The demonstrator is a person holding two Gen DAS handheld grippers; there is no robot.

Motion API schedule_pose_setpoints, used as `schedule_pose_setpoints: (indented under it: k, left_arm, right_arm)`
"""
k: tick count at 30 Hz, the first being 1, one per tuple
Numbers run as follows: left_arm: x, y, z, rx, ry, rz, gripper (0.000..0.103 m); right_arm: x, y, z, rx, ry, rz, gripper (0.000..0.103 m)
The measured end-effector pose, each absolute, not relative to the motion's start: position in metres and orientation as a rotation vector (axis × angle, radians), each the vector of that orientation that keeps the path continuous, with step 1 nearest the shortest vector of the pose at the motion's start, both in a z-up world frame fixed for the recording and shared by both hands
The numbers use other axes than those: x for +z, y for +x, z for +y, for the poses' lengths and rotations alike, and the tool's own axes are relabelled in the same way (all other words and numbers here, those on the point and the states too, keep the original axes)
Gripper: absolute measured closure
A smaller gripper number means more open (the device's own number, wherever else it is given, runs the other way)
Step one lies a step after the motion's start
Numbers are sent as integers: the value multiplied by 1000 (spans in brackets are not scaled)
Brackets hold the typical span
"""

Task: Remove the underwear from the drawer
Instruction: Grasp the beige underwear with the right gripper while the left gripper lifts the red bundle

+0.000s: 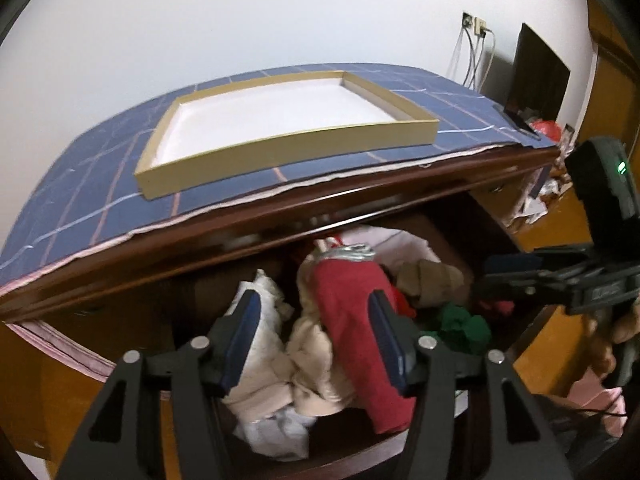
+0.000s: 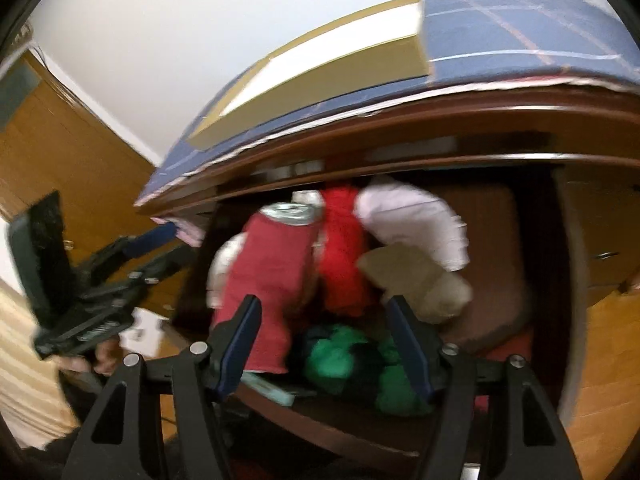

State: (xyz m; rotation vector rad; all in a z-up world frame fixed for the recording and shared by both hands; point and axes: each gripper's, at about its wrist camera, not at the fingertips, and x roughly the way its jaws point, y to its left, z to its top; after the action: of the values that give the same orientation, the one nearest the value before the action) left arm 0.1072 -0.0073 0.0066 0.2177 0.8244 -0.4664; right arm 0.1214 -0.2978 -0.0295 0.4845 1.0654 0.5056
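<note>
Over the drawer (image 1: 452,236), both grippers' fingers (image 1: 390,336) gape, holding nothing.

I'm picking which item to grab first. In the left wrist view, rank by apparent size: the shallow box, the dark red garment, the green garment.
1. shallow box, although farthest away
2. dark red garment, nearest the camera
3. green garment

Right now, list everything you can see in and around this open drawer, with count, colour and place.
drawer: one, dark wood, open below the dresser top
red garment: one, grey waistband, middle of drawer
cream garments: a heap, drawer's near left
green garment: one, drawer's front
tan garment: one, right of the red
tray: one, tan rim, white inside, on the blue checked cloth
left tool: open, above the clothes
right tool: open, above the green garment
</note>
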Motion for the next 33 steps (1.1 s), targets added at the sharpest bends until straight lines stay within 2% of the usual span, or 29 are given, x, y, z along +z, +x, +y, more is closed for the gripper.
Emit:
schedule_pose_setpoints:
  k: [12,13,14,17,22,24,31,33]
  left_arm:
    - [-6,131,36,-330,132,882,47]
    - [-6,131,37,-333,123,886,47]
    - [-7,132,37,-338,115,890,47]
    - [-12,134,36,-356,107,898,47]
    - [-23,136,19,-411,131,929,46]
    - [-29,140,5,-453,146,950,43]
    - [-68,158,-49,-448,305,1045,43]
    - [-80,164,-53,-437,296,1096,53]
  right_arm:
    - [-95,161,-203,637,635,1279,36]
    - [-98,161,-202,633,639,1284,39]
    - [-99,159,-203,615,622,1278,57]
    - [-89,150,-212,603,570,1234,70]
    - [-43,124,-250,468,455,1057,71]
    - [-32,119,-262,414,409,1004,71]
    - [-25,110,-274,394,408,973,71]
    - [-28,109,-277,407,424,973,71]
